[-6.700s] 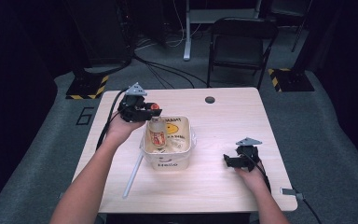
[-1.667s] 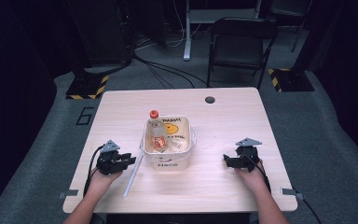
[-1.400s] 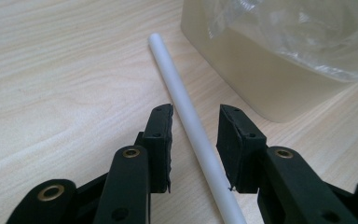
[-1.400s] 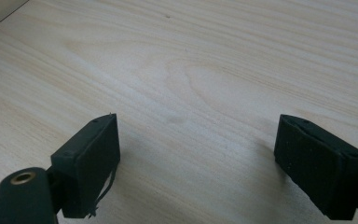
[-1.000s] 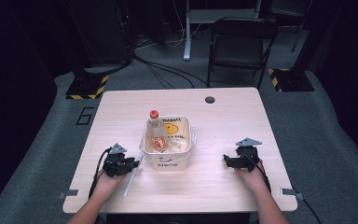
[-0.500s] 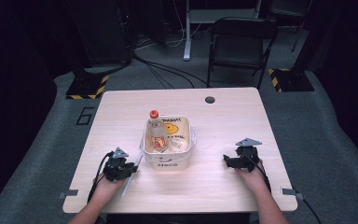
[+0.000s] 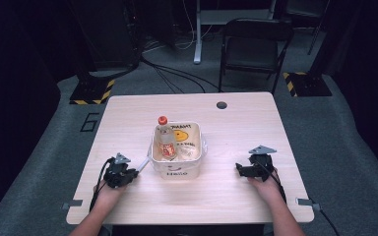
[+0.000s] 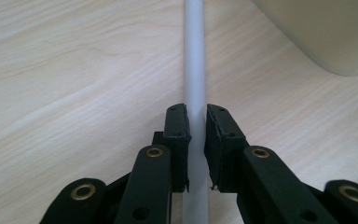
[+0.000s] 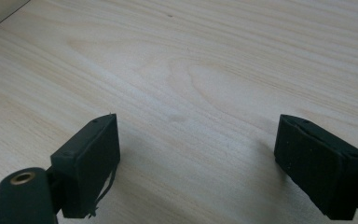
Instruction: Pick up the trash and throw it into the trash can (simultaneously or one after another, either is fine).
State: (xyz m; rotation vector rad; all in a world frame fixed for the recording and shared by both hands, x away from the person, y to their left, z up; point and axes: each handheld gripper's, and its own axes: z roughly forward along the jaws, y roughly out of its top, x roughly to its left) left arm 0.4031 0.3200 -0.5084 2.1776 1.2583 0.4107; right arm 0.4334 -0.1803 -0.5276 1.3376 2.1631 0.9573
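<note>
Left gripper (image 7: 128,175), at about 8 o'clock on the worktop (image 7: 226,196), has just been closing and is now clenched on the white rod (image 8: 195,70); the pads (image 8: 177,135) press it from both sides while it lies flat on the wood. Low grasp near one end, probably so the rod can be lifted and swung toward the tub. The rod runs up toward the white tub (image 7: 177,169) at centre, just beside its near-left corner. In the tub a bottle (image 7: 165,140) with an orange cap leans upright; its label is too small to read. Tub front reads "Hello"; writing inside is illegible. Right gripper (image 7: 240,170), at 4 o'clock, rests released, nothing between its jaws.
</note>
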